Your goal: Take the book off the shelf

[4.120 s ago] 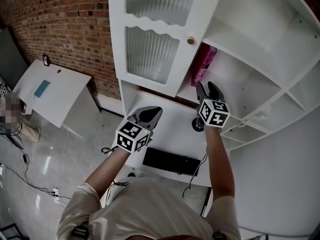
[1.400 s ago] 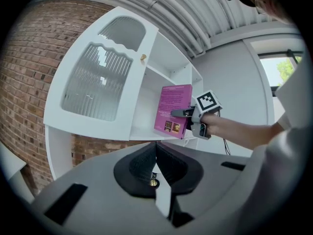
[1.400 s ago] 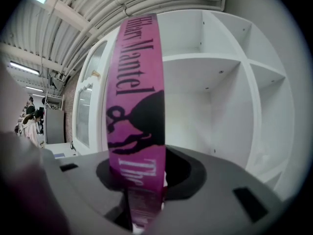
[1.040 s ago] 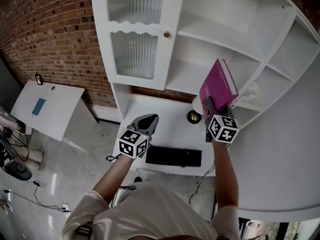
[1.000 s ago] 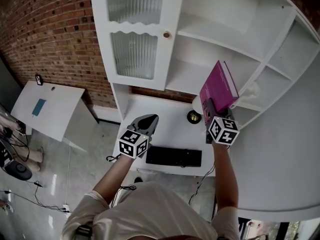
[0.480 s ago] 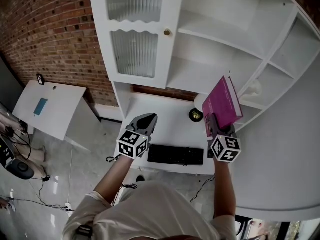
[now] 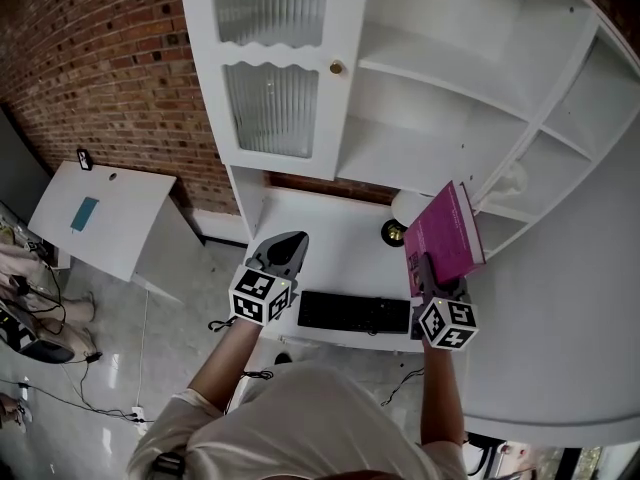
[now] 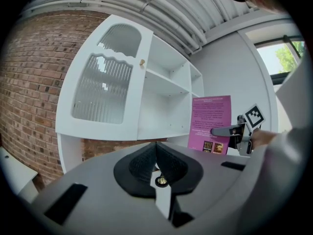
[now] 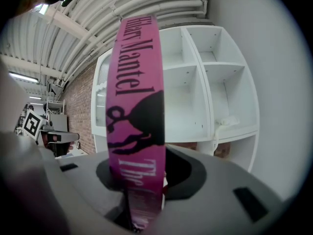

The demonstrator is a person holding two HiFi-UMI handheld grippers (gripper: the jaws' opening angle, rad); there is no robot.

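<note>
We are pinching the magenta book (image 7: 447, 238) by its lower end in our right hand-held gripper (image 7: 428, 273), with the jaws closing on either cover. In the right gripper view the book's spine (image 9: 137, 106) is facing the camera and rising straight up out of the right hand-held gripper (image 9: 142, 180), with black lettering and a dark figure showing on it. The book is hanging in the air, out of the white shelf unit (image 7: 450, 88) and in front of its lower compartments, above the right end of the white surface (image 7: 340, 248). A black keyboard (image 7: 353, 312) is lying on that surface, to the left of the gripper. We are keeping our left hand-held gripper (image 7: 285, 250) well apart from the book, over the surface's left part, its jaws pressed together with nothing between them. From the left gripper view the book's back cover (image 8: 210, 119) is showing upright beside the shelf unit.
</note>
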